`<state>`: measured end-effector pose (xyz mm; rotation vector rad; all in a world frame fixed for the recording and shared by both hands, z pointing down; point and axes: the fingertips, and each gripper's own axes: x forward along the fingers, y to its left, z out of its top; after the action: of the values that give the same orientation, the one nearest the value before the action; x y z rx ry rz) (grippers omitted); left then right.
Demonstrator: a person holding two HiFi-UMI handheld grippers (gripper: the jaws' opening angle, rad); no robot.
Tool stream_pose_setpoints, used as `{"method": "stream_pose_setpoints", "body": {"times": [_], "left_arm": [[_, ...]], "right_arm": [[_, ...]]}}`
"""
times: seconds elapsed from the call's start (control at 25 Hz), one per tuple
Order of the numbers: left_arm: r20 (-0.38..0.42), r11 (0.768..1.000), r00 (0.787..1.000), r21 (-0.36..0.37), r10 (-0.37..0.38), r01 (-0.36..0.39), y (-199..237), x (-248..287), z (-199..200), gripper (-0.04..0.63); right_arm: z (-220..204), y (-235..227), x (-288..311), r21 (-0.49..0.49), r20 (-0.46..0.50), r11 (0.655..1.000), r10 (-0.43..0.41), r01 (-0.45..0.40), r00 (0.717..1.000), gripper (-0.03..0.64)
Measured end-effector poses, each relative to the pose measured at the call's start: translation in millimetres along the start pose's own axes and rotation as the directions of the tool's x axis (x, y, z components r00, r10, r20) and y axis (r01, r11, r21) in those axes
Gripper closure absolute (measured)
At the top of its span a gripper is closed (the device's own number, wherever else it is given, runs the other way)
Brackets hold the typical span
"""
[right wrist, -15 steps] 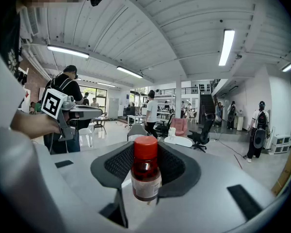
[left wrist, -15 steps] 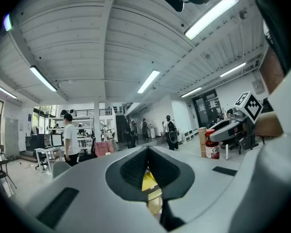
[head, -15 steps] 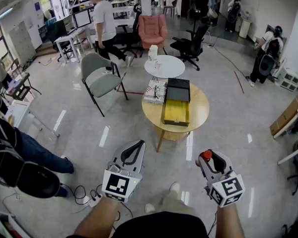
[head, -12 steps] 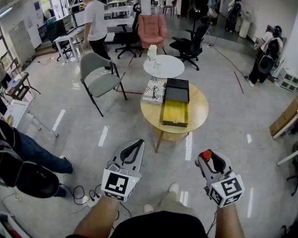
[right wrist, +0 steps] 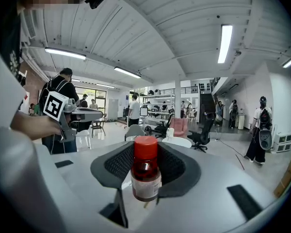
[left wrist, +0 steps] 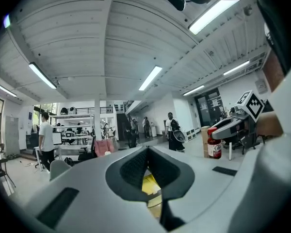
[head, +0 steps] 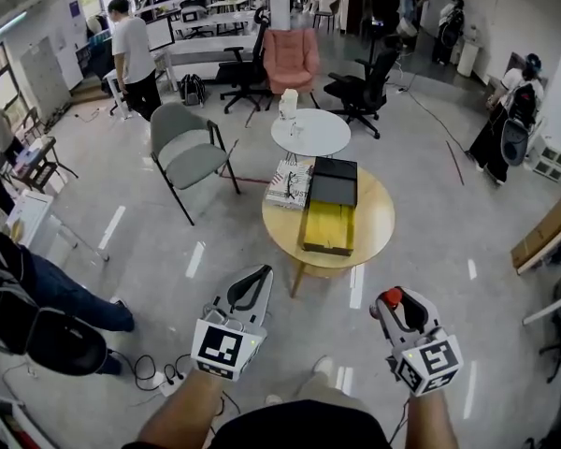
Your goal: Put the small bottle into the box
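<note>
The small bottle (right wrist: 145,171) has a red cap and a red fill, and it stands upright between the pads of my right gripper (right wrist: 145,188), which is shut on it. From the head view only its red cap (head: 390,297) shows, at the tip of the right gripper (head: 393,305). My left gripper (head: 259,277) is shut and holds nothing. Ahead on a round wooden table (head: 374,223) lies the open yellow box (head: 329,226) with its black lid (head: 335,182) behind it. Both grippers hang over the floor, well short of the table. The left gripper view shows its jaws (left wrist: 148,171) together and the bottle (left wrist: 214,143) off to the right.
A book (head: 291,183) lies on the wooden table beside the lid. Behind it are a white round table (head: 309,131), a grey chair (head: 189,152) and a pink armchair (head: 290,59). A seated person (head: 37,288) is at the left, with cables (head: 159,372) on the floor.
The view has shifted slightly, with the table a little lower in the picture. A person in the background has walked to the left. Both grippers keep their places and grips.
</note>
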<state>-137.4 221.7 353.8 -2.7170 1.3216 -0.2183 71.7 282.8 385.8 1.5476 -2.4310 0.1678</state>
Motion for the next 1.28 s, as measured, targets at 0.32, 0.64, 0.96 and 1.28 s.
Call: {"method": "stream_pose_setpoints", "body": {"times": [0.32, 0.64, 0.96, 1.28], "left_arm": [[-0.018, 0.999, 1.000, -0.028, -0.019, 0.019, 1.2, 31.3, -13.2, 0.578], [-0.049, 0.998, 0.999, -0.063, -0.020, 0.017, 11.0, 67.5, -33.7, 0.578], [-0.059, 0.998, 0.998, -0.066, -0.009, 0.005, 25.7, 118.5, -34.5, 0.578], [-0.054, 0.997, 0.997, -0.062, 0.046, -0.049, 31.8, 163.7, -17.3, 0.578]], "right_arm": [[-6.4, -23.7, 19.3, 0.003, -0.031, 1.000, 0.008, -0.008, 0.999, 0.459], [-17.6, -46.3, 44.9, 0.032, -0.075, 0.999, 0.024, -0.022, 0.997, 0.459], [-14.0, -86.2, 81.0, 0.044, -0.072, 0.998, 0.039, -0.036, 0.997, 0.459], [5.9, -134.0, 109.7, 0.033, -0.043, 0.996, 0.089, -0.088, 0.995, 0.459]]}}
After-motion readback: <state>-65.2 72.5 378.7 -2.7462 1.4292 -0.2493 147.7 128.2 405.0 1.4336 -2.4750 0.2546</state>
